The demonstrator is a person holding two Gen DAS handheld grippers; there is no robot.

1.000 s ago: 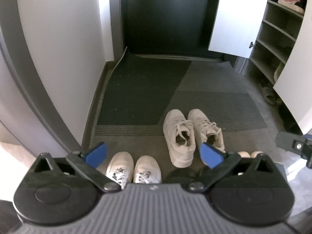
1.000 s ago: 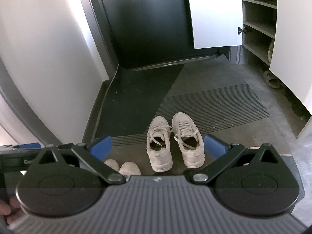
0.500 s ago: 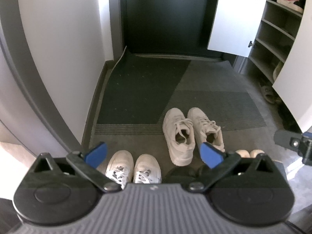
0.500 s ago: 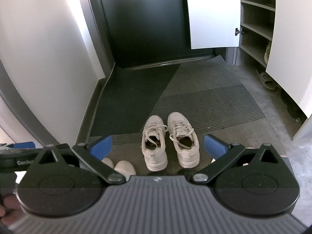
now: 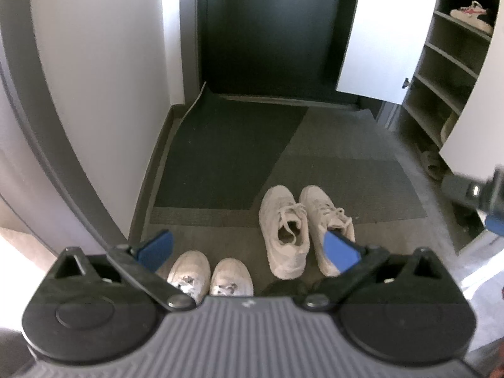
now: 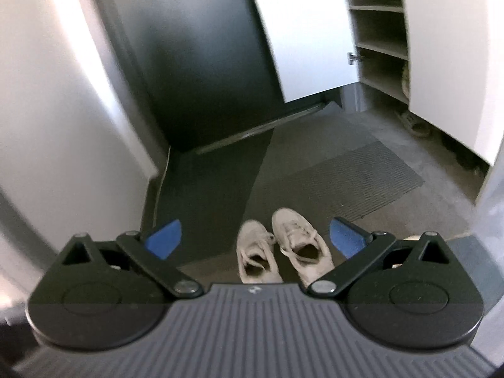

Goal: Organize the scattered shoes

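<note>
While both grippers' fingers [image 5: 156, 249] gape empty: four white sneakers [image 5: 285, 230], two pairs.

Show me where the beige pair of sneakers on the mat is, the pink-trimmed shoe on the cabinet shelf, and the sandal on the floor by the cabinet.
beige sneakers [image 5: 285, 220], left wrist view, laces of the left shoe.
pink-trimmed shoe [image 5: 471, 15], left wrist view, its side.
sandal [image 5: 431, 163], left wrist view, its strap.

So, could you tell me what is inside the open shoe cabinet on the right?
The shoe cabinet holds a pink-and-white sneaker on an upper shelf and a pale shoe lower down. Its white door hides the rest.
</note>
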